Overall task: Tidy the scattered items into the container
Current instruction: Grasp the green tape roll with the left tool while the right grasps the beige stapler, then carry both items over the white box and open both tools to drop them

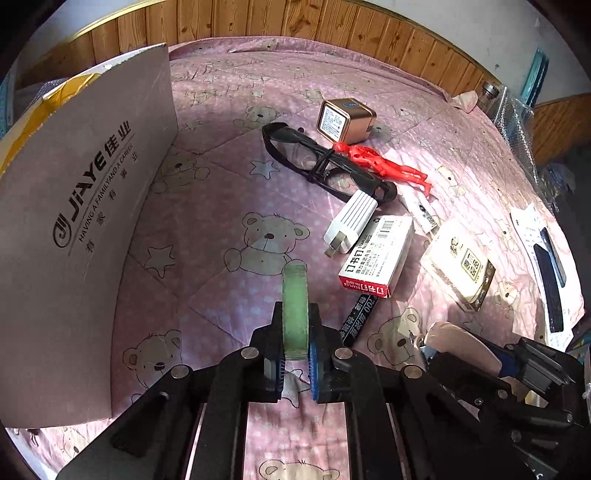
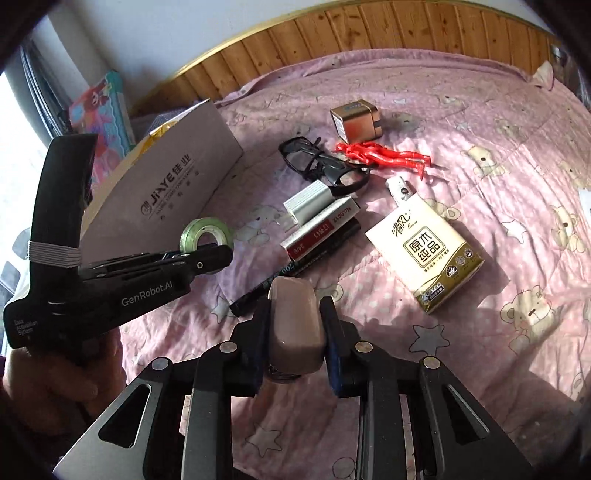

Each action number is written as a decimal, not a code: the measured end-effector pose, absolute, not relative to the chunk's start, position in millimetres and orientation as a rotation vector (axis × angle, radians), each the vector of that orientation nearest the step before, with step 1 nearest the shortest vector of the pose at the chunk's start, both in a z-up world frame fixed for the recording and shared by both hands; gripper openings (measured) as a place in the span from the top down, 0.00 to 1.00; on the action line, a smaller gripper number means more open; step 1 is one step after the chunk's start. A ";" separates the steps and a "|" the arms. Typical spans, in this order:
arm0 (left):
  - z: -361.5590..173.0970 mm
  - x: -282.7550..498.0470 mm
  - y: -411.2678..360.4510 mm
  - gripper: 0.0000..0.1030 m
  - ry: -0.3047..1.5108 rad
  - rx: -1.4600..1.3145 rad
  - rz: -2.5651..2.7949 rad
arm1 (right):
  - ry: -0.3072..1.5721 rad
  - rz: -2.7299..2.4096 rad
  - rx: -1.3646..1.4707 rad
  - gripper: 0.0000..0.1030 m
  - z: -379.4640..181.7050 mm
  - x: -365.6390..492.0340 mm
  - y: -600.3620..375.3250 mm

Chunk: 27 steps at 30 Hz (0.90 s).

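Note:
My left gripper [image 1: 295, 309] is shut on a green tape roll [image 1: 295, 295], held upright above the pink bear-print bedspread [image 1: 221, 177]. The open cardboard box [image 1: 85, 221] marked JIAYE stands just to its left. My right gripper [image 2: 295, 307] is shut on a taupe rounded case [image 2: 295, 325]. From the right wrist view, the left gripper [image 2: 218, 255] holds the tape roll [image 2: 205, 232] next to the box [image 2: 177, 199]. Scattered ahead lie black glasses [image 1: 321, 162], a gold cube box [image 1: 345, 120], a red figure [image 1: 384, 166], a white charger [image 1: 351, 221], a staples box [image 1: 376, 254], a tissue pack [image 1: 458, 266] and a black marker [image 1: 358, 317].
A wooden panel [image 1: 295, 22] runs along the far edge of the bed. Papers and dark flat objects [image 1: 546, 266] lie at the right edge, with a glass jar [image 1: 489, 92] at the back right. A colourful book [image 2: 103, 110] leans behind the box. A hand [image 2: 55, 384] grips the left tool.

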<state>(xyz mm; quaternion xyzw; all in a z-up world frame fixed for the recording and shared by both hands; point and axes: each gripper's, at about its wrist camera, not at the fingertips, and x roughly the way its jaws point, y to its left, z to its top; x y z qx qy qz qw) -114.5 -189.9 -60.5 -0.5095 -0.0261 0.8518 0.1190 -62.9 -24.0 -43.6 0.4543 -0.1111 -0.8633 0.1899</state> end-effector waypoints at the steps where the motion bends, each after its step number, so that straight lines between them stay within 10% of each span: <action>1: -54.2 -113.2 -193.8 0.90 -0.100 -1.473 2.497 | -0.317 -2.420 1.261 0.73 -36.8 -62.5 -24.9; 27: 61.5 -92.0 -334.5 0.90 -0.232 -1.306 2.895 | -0.025 -2.212 0.952 0.73 88.2 -112.7 -195.5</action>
